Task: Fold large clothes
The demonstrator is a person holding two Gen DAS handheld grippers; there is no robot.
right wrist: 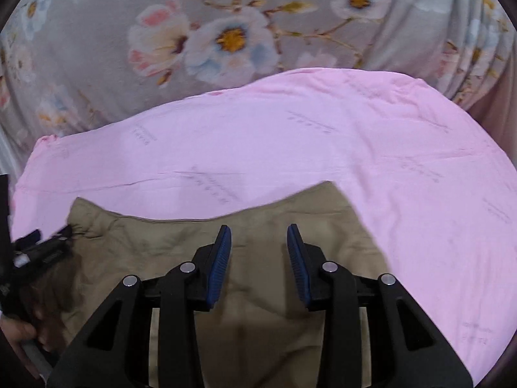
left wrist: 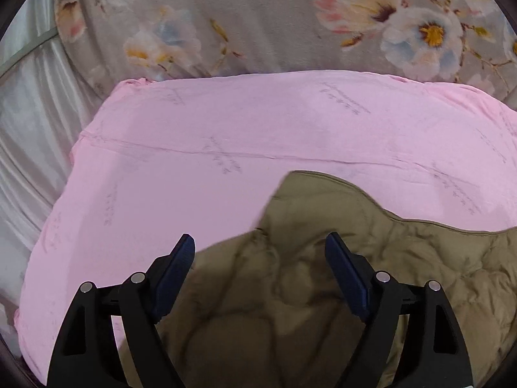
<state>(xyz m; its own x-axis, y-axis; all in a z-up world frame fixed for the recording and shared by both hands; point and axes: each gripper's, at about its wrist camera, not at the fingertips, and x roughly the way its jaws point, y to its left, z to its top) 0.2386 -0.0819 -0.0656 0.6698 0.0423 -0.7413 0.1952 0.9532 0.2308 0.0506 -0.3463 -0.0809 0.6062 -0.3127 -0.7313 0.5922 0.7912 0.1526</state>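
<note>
Both the left gripper (left wrist: 260,249), gaping wide, and the right gripper (right wrist: 259,241), narrower, are hovering empty above the olive quilted jacket (left wrist: 323,291) lying on the pink sheet (left wrist: 226,123), probably seeking an edge for folding.

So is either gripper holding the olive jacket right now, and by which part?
Neither. The left gripper and right gripper both stand open above the olive jacket, nothing between their pads.

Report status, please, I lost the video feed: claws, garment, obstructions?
Left claw open, empty, above olive quilted jacket. Right claw open, empty, above it too. Jacket lies on pink sheet. Nothing blocking.
</note>
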